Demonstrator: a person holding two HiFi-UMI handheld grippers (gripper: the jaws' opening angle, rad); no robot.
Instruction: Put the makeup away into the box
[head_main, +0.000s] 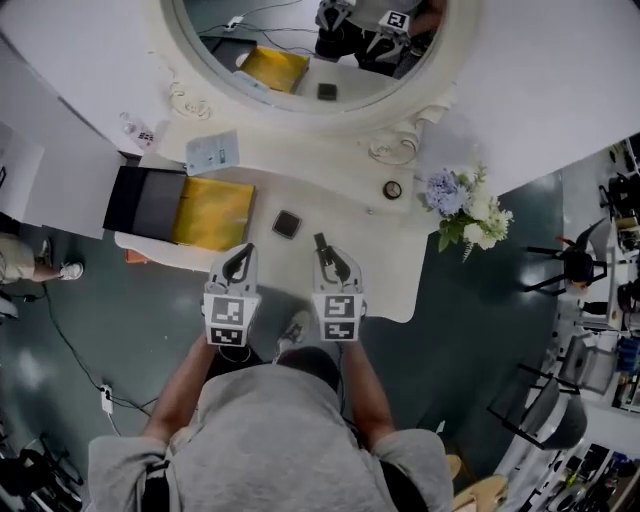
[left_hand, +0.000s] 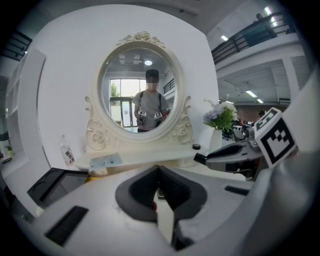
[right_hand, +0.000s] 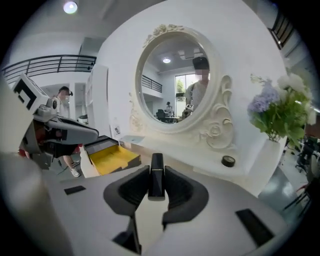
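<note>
– Two grippers are to be accounted for. What is recorded of each?

– The right gripper is found closed on a slim black lipstick tube with a gold band. The tube's end projects beyond the pads, over the front edge of the white dressing table, near its middle. The left gripper is found with its jaws together and nothing gripped.

– Where is the tube to be placed?

– In the open yellow-lined box with a black lid, set at the table's left front corner. No item is seen in it yet.

– How is the step best done?

– The tube should be carried leftward, kept clear of the flat black square compact, which lies near the front edge just beside the box. It should be lowered until it rests on the lining, laid flat, and only then released, so that rolling is avoided. The left gripper is best kept aside. The compact and the small round black pot near the back edge are noted as outstanding.
</note>
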